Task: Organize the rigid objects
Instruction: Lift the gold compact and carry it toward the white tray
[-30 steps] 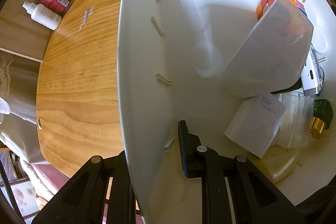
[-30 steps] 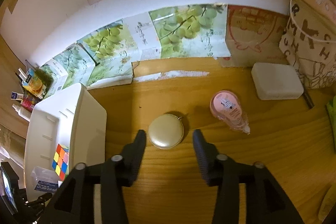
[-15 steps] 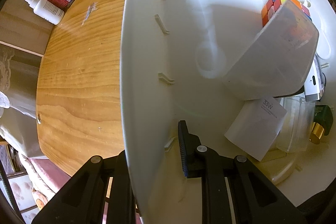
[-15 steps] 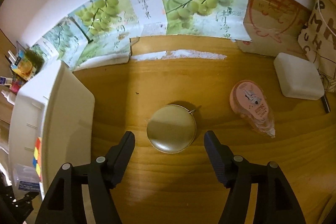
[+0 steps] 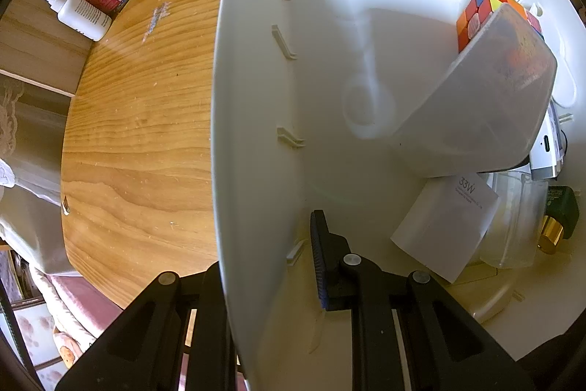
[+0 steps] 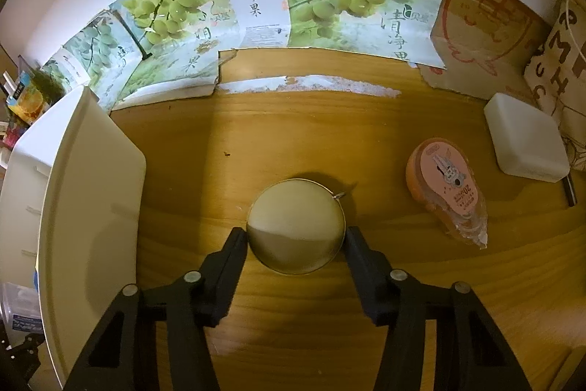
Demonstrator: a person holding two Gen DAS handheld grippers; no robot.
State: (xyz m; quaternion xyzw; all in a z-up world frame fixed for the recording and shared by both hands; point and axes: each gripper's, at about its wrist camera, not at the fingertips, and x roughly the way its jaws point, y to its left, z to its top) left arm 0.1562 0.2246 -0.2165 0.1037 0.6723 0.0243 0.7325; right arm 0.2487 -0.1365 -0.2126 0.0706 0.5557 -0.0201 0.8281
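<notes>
Right gripper straddled round gold tin on wooden table; jaws had just been closing, tin between them, fingertips at its sides, seemingly touching (firm squeeze not certain). Left gripper narrow, clamped on wall of white bin, steadying it. Bin held colour cube, white box, clear tub. Step judged: pickup of tin. Next called for: secure pinch, lift, carry left into bin. Farther right: pink tape dispenser, white block, not yet sorted.
</notes>
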